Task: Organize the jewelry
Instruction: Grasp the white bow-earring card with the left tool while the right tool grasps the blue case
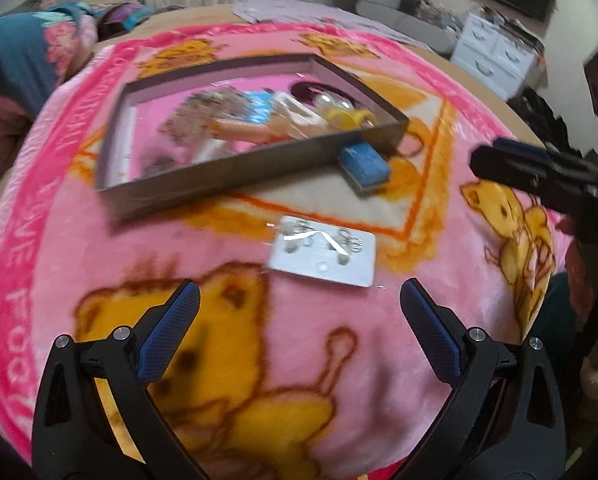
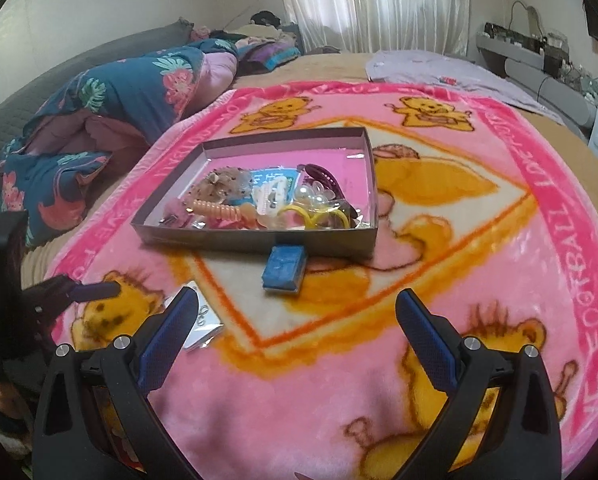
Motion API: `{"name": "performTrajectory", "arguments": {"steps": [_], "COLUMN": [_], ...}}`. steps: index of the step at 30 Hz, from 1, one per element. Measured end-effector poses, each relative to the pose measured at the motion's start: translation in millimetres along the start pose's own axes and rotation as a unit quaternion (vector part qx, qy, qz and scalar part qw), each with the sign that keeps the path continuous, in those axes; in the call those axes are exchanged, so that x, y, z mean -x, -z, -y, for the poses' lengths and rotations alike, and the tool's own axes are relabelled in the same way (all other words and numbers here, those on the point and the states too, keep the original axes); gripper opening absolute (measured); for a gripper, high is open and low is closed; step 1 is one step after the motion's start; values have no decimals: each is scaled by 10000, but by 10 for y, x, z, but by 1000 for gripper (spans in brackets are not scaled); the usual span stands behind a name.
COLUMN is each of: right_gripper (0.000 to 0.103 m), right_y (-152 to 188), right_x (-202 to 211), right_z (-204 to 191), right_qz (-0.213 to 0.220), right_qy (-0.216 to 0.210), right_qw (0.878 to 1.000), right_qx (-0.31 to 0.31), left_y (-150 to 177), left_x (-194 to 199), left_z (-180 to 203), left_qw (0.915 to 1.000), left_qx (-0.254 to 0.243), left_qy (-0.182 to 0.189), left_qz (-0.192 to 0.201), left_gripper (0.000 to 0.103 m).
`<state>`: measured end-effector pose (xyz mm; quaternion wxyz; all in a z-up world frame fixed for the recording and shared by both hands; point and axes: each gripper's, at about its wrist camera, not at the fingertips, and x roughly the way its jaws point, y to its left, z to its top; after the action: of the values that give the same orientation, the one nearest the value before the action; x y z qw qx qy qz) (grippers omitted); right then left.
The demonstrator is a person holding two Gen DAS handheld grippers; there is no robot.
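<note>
Altogether one tray (image 2: 219,236), one blue box (image 2: 285,268).

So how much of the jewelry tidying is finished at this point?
Done: the shallow box on the pink blanket already holds a heap of hair ties, clips and beads. In hand: nothing; the left gripper and right gripper both have their jaws open and empty. Left: the blue case touching the box's front wall and the earring card on the blanket, both outside the box.

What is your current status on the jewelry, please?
Left gripper and right gripper open, empty. Earring card on the blanket, outside the tray. Blue box against the tray's front wall.
</note>
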<state>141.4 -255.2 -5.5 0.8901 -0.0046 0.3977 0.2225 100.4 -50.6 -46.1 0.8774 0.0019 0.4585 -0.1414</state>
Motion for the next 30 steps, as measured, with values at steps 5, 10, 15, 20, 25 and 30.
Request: {"name": "performTrajectory", "arguments": {"steps": [5,10,15,20,25,30], "right_gripper": [98,94,74,51,35,35], "right_y": [-61,-154,-188,-158,-142,-190], "right_x": [-221,-498,-825,-1038,-1062,-912], "right_z": [38,6,-43,-120,-230,-333], "right_qz": [-243,-497,-873,-1081,-1077,-916], "right_qy": [-45,-155,-148,-138,-388,-789], "right_qw": [9997,9986,9961,9939,9932,9925], "right_qx": [-45,-8,37,145,217,173], "left_y": [-46,-116,-166,-155,-123,-80], "left_x": [-257,-366,-386,-324,-235,-41], "left_z": [78,59,1,-100,-238,-469], "left_qw": [9996,9996,9995,9991,9989,9980], "left_qx": [-126,-40,67,195,356,586], "left_qy": [156,263,293,379,313,166], "left_qz": [-178,-102,-33,-12,24,161], "left_gripper": [94,90,62,59,59,59]}}
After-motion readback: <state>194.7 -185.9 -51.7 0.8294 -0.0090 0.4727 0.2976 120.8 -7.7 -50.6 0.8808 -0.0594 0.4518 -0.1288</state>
